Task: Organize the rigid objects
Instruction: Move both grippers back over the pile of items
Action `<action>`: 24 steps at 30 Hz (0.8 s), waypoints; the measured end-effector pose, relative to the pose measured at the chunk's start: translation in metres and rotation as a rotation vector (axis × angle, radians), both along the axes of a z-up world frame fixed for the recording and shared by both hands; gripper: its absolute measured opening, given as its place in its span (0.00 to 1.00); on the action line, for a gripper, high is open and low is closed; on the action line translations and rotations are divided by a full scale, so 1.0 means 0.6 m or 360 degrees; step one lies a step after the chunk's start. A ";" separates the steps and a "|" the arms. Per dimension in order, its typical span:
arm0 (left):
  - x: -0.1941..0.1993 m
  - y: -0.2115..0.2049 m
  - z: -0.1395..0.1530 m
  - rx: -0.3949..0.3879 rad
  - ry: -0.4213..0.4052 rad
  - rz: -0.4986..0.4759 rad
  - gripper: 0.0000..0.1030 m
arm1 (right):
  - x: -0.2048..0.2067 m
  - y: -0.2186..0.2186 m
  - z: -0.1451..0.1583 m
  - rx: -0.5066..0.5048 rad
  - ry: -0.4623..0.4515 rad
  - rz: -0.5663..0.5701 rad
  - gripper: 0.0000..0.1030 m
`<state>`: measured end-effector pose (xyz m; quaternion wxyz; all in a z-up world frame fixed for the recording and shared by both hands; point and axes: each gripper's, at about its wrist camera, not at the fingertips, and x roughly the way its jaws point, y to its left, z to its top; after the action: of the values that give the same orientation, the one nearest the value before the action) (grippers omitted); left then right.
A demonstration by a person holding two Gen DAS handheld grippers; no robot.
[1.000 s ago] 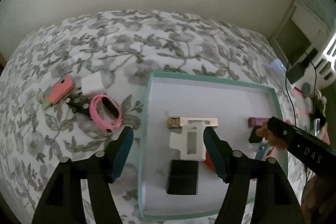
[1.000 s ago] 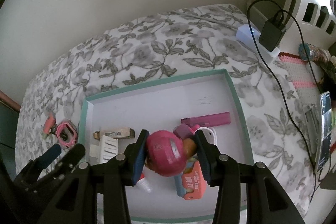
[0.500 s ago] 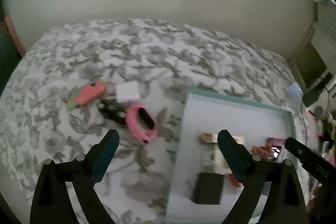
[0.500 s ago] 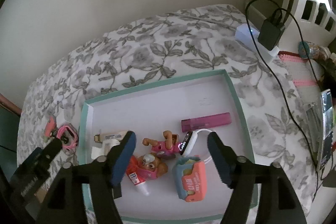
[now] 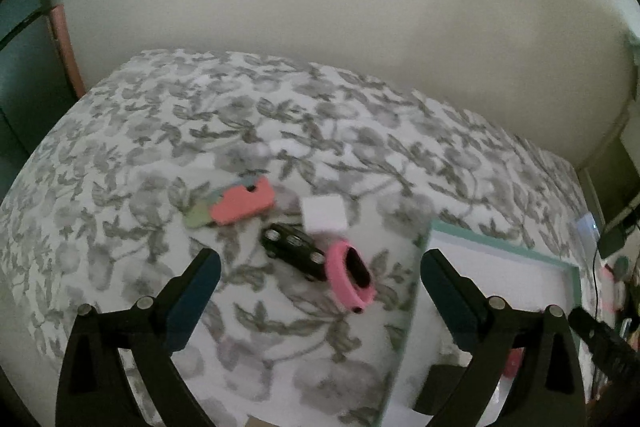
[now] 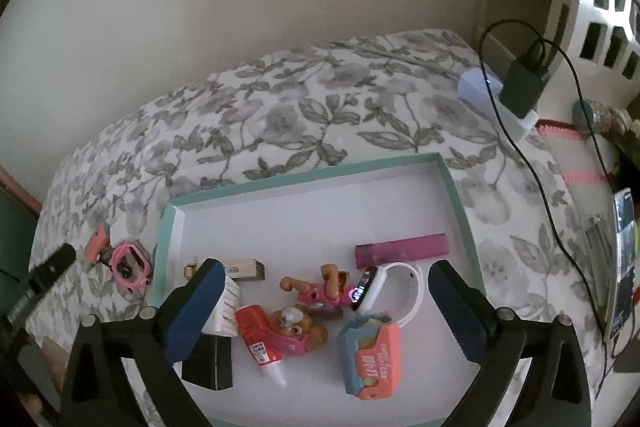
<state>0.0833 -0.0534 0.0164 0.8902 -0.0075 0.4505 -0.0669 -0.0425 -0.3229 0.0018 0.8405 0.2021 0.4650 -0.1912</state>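
A: What is hidden or hard to make out?

B: In the left wrist view the whole picture is blurred. The teal-rimmed tray (image 5: 500, 247) is cut off at 4 o'clock, and its contents are masked by the left gripper (image 5: 316, 277). In the right wrist view a white ribbed block (image 6: 226, 307) and a black box (image 6: 210, 363) at 8 o'clock are partly covered by the right gripper (image 6: 324, 287); print on the items cannot be read.

A: How are the jaws set?

B: Both pairs are spread wide and are widening at this moment. Nothing is pinched by either. The left pair is held above the floral bedspread (image 5: 280, 131), the right pair above the tray.

A: Where are the rigid objects, and how do they look?

B: On the bedspread, left of the tray, a coral case (image 5: 242, 205), a white cube (image 5: 324, 215), a black toy car (image 5: 294, 251) and a pink band (image 5: 350, 277) are clustered; car and band appear to touch. Inside the tray are seen a magenta bar (image 6: 400, 251), a tan box (image 6: 244, 269), a pink toy pup (image 6: 316, 291) on its side, a white smartwatch (image 6: 392, 287) with lit screen, a red tube (image 6: 258, 341) and a teal-and-coral fries toy (image 6: 370, 355)
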 end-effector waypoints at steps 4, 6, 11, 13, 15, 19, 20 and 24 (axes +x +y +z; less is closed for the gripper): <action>0.007 0.033 0.009 0.0000 -0.0059 0.0055 0.97 | 0.013 0.023 -0.004 0.0021 -0.0015 0.0063 1.00; 0.013 0.053 0.012 0.0002 -0.0067 0.0091 0.97 | 0.020 0.037 -0.005 0.0057 -0.0040 0.0100 1.00; 0.027 0.118 0.017 -0.0025 -0.0076 0.0224 0.97 | 0.043 0.085 0.001 0.0093 -0.0103 0.0210 1.00; 0.032 0.141 0.017 -0.0041 -0.0072 0.0267 0.97 | 0.053 0.107 0.005 0.0105 -0.0136 0.0258 1.00; 0.037 0.161 0.014 -0.0054 -0.0060 0.0302 0.97 | 0.062 0.126 0.007 0.0120 -0.0153 0.0300 1.00; 0.050 0.190 0.001 -0.0097 0.0001 0.0344 0.97 | 0.087 0.162 0.007 0.0167 -0.0174 0.0391 1.00; 0.052 0.193 -0.001 -0.0103 0.0016 0.0343 0.97 | 0.092 0.169 0.006 0.0175 -0.0176 0.0408 0.99; 0.075 0.195 -0.025 -0.0134 0.0138 0.0318 0.97 | 0.122 0.207 0.001 0.0194 -0.0165 0.0514 0.95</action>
<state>0.1286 0.0637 0.0011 0.8711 -0.0926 0.4824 0.0037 0.0306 -0.1989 0.0024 0.8694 0.1849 0.4580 -0.0145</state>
